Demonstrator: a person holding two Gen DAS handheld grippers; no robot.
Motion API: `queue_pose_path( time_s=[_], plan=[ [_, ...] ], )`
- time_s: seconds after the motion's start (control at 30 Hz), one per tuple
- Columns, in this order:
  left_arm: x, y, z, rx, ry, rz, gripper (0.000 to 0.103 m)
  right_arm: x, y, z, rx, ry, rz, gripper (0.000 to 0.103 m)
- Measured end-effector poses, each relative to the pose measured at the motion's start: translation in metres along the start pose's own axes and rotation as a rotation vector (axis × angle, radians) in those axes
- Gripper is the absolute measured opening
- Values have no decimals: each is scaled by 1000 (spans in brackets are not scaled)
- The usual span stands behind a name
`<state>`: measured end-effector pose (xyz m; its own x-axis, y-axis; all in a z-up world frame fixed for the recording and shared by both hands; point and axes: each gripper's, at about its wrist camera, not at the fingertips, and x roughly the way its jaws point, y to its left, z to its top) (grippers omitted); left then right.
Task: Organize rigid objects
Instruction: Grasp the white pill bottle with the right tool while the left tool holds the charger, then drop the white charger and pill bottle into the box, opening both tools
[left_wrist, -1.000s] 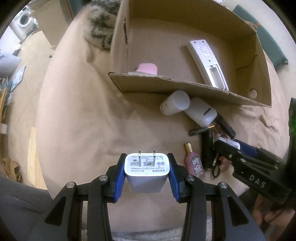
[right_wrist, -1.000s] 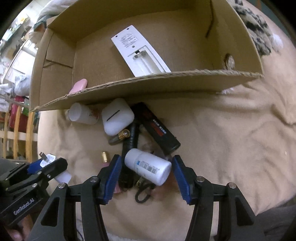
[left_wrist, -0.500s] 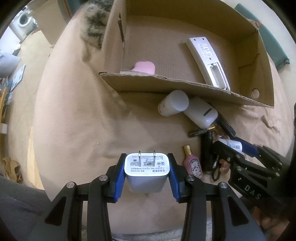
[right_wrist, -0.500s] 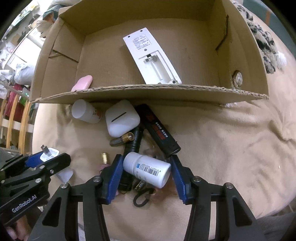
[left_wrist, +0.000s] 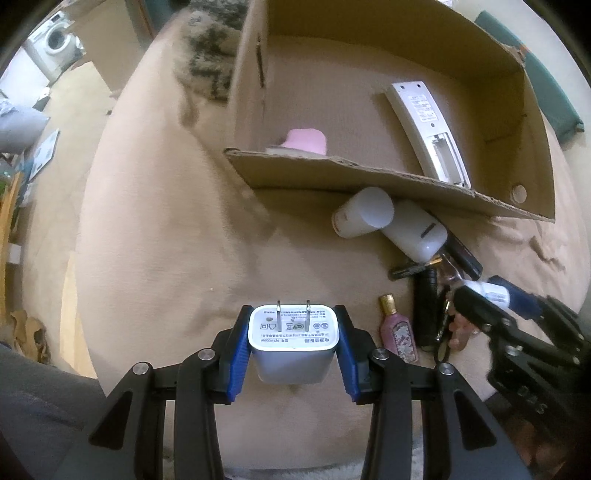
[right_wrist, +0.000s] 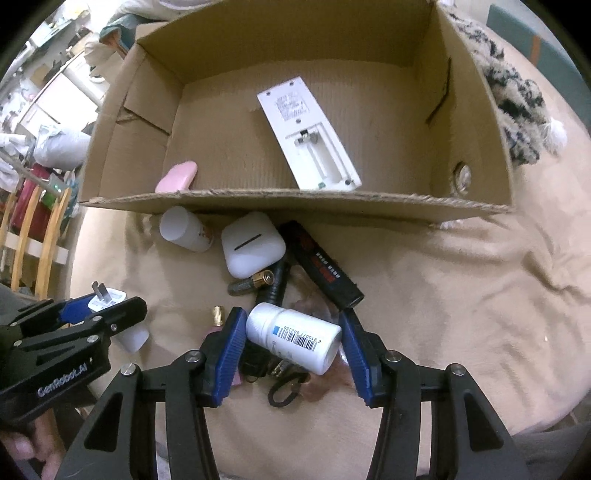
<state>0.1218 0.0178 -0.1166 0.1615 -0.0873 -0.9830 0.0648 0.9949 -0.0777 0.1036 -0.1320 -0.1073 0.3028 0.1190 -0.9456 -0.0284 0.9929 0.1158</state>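
Gripping a white pill bottle (right_wrist: 293, 336) slantwise, my right tongs (right_wrist: 291, 341) had just closed on it above the clutter lying on the bed, beside the cardboard box (right_wrist: 295, 205). My left tongs (left_wrist: 293, 345) were clamped on a white charger plug (left_wrist: 293, 341), prongs forward, over bare blanket (left_wrist: 166, 240). Risk noted: the bottle sat askew between the pads and could pivot or slip free, being round and smooth. The right view alone showed the bottle's barcode and the open battery bay of the remote (right_wrist: 308, 134) in the box; the left view alone showed the pink perfume bottle (left_wrist: 399, 334) in full.
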Motion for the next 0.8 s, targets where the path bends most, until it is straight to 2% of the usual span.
queue_pose_path(
  time_s=[0.23,0.6,0.8],
  plan=[
    [-7,6,-3,-7,-29,6,38,-45,-5,-3,-9,-125,12,54],
    [-81,11,-3,10,-280,34,38,-92,-4,12,-65,-281,-12,55],
    [-105,10,17,21,-351,24,38,-101,-4,33,-90,-327,-18,55]
  ],
)
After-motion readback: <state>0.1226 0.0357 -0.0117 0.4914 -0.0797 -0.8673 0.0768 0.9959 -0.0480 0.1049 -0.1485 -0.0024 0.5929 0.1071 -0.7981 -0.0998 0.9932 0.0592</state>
